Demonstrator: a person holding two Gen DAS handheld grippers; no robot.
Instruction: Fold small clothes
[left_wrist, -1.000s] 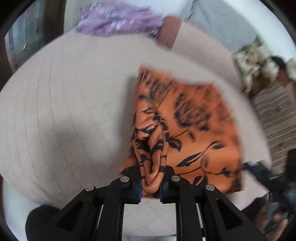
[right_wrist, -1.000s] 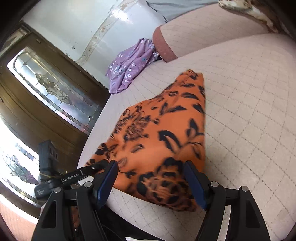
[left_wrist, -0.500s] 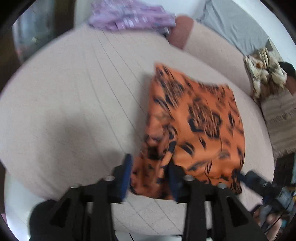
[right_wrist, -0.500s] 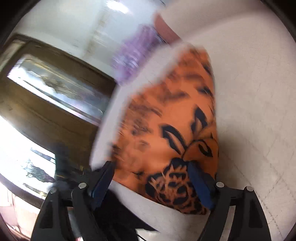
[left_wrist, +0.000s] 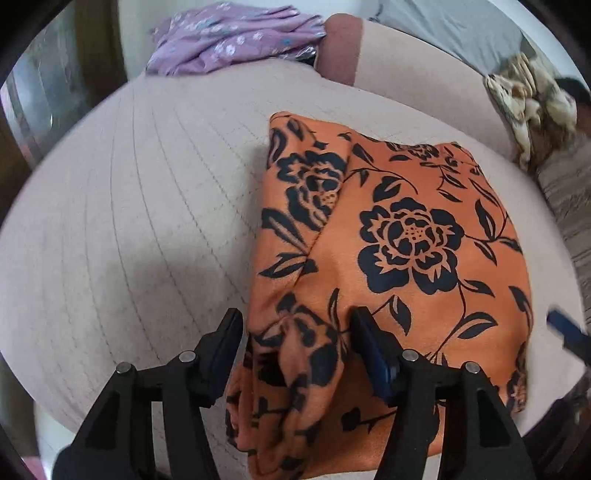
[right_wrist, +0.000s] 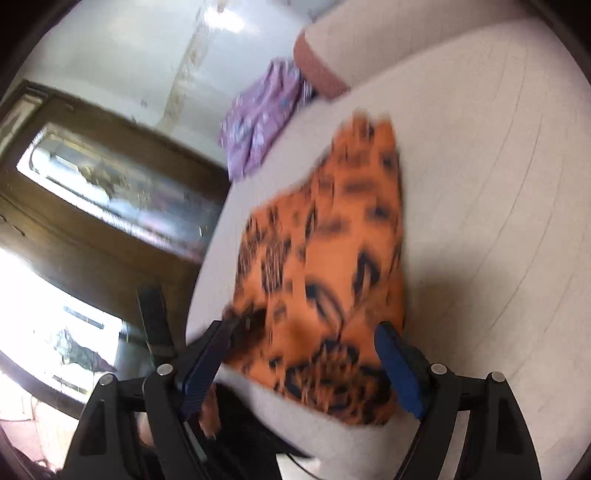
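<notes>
Lying folded on the pale quilted cushion (left_wrist: 147, 206), the orange cloth with black flower print (left_wrist: 406, 236) reaches its near edge. The left gripper (left_wrist: 295, 343) is opening, a bunched fold of the cloth loose between its jaws, pads apart from it. The right gripper (right_wrist: 303, 354) stands spread wide over the cloth's near corner. A crumpled lilac flowered garment (left_wrist: 236, 40) sits at the far edge.

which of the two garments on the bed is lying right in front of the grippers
The orange garment with black flowers, folded at the near edge. The purple floral garment lies crumpled at the far side by the wall.
</notes>
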